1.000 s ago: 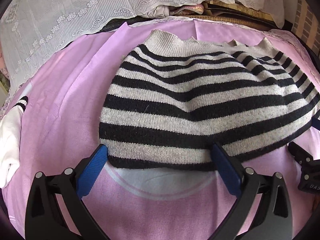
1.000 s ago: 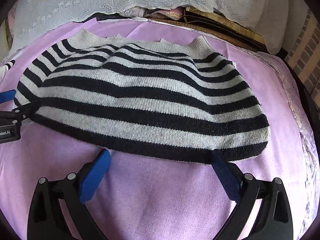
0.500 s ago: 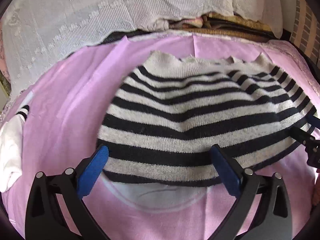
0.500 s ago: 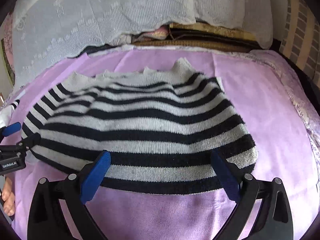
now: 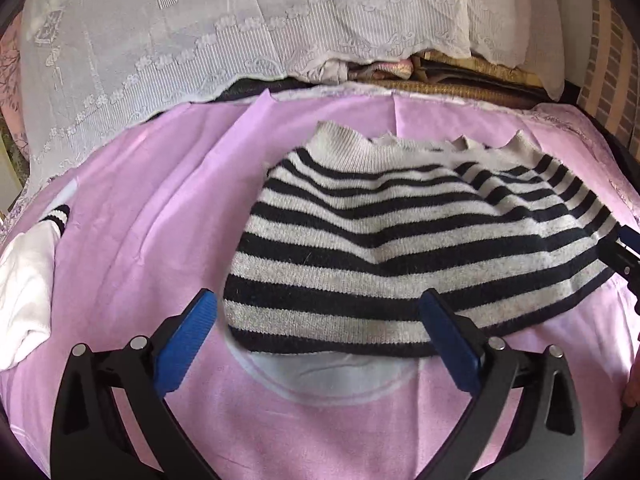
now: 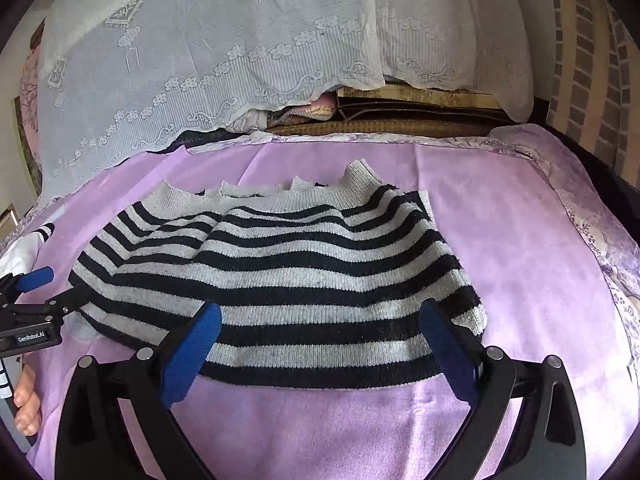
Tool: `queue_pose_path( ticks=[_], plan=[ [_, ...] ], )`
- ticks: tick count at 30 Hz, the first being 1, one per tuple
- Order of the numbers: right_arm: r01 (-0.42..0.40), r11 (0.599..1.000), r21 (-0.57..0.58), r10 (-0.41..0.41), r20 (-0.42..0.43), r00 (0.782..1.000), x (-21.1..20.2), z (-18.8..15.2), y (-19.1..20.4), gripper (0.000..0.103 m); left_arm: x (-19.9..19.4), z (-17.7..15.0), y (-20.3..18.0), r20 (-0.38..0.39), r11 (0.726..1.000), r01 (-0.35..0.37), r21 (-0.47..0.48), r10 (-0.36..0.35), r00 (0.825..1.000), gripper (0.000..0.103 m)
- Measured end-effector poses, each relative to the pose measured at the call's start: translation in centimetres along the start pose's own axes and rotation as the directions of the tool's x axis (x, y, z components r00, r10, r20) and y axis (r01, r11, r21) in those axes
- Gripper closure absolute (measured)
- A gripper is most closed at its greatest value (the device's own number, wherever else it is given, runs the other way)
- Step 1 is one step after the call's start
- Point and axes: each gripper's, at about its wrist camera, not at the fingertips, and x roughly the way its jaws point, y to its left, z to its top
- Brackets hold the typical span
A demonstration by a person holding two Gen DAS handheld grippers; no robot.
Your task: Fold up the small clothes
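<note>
A pink-purple bedsheet (image 6: 500, 208) covers the work surface; a white lace curtain (image 6: 224, 40) hangs behind. The striped sweater (image 6: 304, 280) lies flat at centre. Left gripper (image 5: 320, 340) and right gripper (image 6: 320, 340) both have fingers spread, near the hem. Only the left view fully shows a white garment (image 5: 24, 280) at the sheet's left edge.

Bright, even daylight fills both views, filtering through the white lace curtain (image 5: 248, 32) in the upper half of the frame. Shadows are soft and shallow along the lower hem of the striped sweater (image 6: 288, 280). Fisheye distortion bows the pink bedsheet (image 5: 132, 216) and darkens the frame corners. Focus is sharp centrally; the left view's right edge is slightly smeared.
</note>
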Motion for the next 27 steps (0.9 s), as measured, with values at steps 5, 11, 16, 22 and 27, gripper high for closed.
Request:
queue_pose_path(
  ticks=[5, 11, 16, 22, 27],
  plan=[
    [0.037, 0.997, -0.06, -0.046, -0.148, 0.988, 3.2, -0.5, 1.1, 0.003, 3.0, 0.0, 1.6, -0.14, 0.992, 0.088, -0.09, -0.1, 0.985, 0.004],
    [0.035, 0.999, -0.004, -0.035, -0.051, 0.998, 1.0, -0.6, 0.3, 0.004, 0.8, -0.3, 1.2, -0.046, 0.997, 0.051, -0.066, -0.054, 0.997, 0.004],
    [0.028, 1.0, 0.001, -0.028, -0.067, 0.997, 1.4, -0.5, 0.1, 0.003, 0.2, -0.1, 0.1, 0.001, 1.0, 0.007, -0.005, -0.007, 1.0, 0.004],
    [0.062, 0.996, -0.063, -0.071, -0.14, 0.988, 2.8, -0.8, 1.3, 0.003, 2.4, -0.3, -0.3, -0.099, 1.0, 0.009, 0.003, -0.009, 0.995, 0.004],
    [0.044, 0.999, 0.008, -0.044, -0.048, 0.998, 0.9, -0.6, 0.1, 0.003, 0.3, -0.3, -0.3, -0.003, 1.0, 0.0, 0.015, 0.0, 1.0, 0.004]
  ],
)
